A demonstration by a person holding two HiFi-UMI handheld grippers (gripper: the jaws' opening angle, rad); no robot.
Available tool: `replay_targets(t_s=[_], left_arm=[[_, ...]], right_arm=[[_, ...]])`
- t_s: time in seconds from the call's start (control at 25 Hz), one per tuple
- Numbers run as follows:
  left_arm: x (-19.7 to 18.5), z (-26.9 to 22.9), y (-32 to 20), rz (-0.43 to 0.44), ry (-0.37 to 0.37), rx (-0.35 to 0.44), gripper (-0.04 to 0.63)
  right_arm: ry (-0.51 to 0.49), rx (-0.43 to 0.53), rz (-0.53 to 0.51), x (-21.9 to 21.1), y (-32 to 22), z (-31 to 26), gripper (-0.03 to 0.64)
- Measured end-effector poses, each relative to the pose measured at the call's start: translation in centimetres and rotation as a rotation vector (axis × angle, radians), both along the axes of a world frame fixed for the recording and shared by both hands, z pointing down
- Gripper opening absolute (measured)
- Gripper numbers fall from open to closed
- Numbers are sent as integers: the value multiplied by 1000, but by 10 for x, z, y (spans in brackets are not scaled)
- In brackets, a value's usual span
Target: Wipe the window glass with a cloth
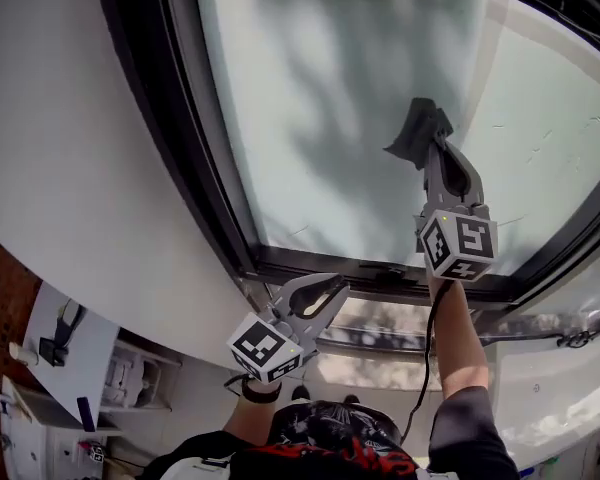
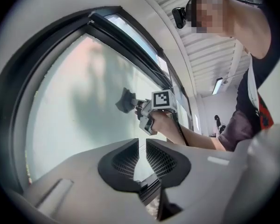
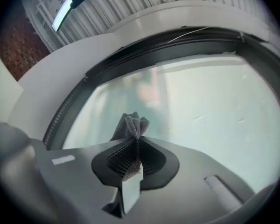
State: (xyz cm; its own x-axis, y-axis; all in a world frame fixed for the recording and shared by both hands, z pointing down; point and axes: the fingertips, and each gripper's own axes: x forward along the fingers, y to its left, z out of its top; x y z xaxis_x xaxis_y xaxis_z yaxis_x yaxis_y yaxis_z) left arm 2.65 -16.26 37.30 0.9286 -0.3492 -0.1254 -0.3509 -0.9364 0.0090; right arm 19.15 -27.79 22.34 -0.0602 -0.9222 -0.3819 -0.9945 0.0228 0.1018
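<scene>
The window glass (image 1: 320, 98) fills the upper head view inside a black frame (image 1: 195, 158). My right gripper (image 1: 432, 153) is raised and shut on a dark grey cloth (image 1: 418, 133), which is pressed against the pane right of centre. In the right gripper view the bunched cloth (image 3: 133, 125) sticks out between the closed jaws of the right gripper (image 3: 136, 141), with the glass (image 3: 210, 120) just beyond. My left gripper (image 1: 320, 293) hangs lower, in front of the bottom frame, with nothing in it. The left gripper (image 2: 142, 146) shows only a thin slit between its jaws. That view also catches the cloth (image 2: 126, 101) on the glass (image 2: 79, 106).
A white wall (image 1: 70, 168) curves along the left of the window. The bottom frame rail (image 1: 380, 273) runs under the pane, with a ledge beneath. A cable (image 1: 425, 358) trails down from the right gripper. A white desk (image 1: 60, 348) with small items lies far below left.
</scene>
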Motion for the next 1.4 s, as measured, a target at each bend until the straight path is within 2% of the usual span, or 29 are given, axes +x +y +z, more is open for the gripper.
replay_targets(t_s=[0.12, 0.28, 0.36, 0.44, 0.52, 0.6, 0.72, 0.8, 0.96, 1.04, 1.12, 1.2, 1.32, 1.4], left_arm=[[37, -1, 8, 79, -5, -1, 34], [79, 4, 23, 171, -17, 3, 34], [91, 4, 29, 194, -22, 8, 34], [94, 5, 30, 191, -25, 11, 34], [91, 5, 24, 165, -27, 7, 34], [83, 6, 17, 135, -23, 8, 34], [62, 4, 11, 86, -23, 10, 34], [40, 4, 5, 32, -21, 9, 34], [-29, 7, -11, -145, -14, -4, 34], [-56, 7, -16, -210, -12, -9, 34], [-72, 6, -18, -243, -8, -14, 34], [-82, 6, -20, -262, -3, -19, 34], [-84, 6, -21, -255, -1, -21, 34], [-68, 9, -22, -198, 1, -18, 34]], right_arm=[[-17, -36, 233, 119, 42, 11, 26], [-104, -96, 621, 285, 102, 29, 26], [-163, -58, 761, 339, 136, 32, 26], [-187, 9, 803, 351, 159, 29, 25], [-143, 62, 743, 319, 155, 21, 25], [-48, 97, 578, 248, 126, 8, 25], [108, 100, 188, 107, 66, 3, 25], [168, 95, -84, 5, 39, 4, 25], [157, 57, -566, -173, 8, 17, 25], [142, 6, -722, -230, -8, 25, 25], [137, -21, -764, -256, -26, 29, 25], [115, -32, -713, -253, -46, 33, 23], [99, -50, -557, -207, -61, 42, 21], [92, -28, -436, -154, -49, 41, 21]])
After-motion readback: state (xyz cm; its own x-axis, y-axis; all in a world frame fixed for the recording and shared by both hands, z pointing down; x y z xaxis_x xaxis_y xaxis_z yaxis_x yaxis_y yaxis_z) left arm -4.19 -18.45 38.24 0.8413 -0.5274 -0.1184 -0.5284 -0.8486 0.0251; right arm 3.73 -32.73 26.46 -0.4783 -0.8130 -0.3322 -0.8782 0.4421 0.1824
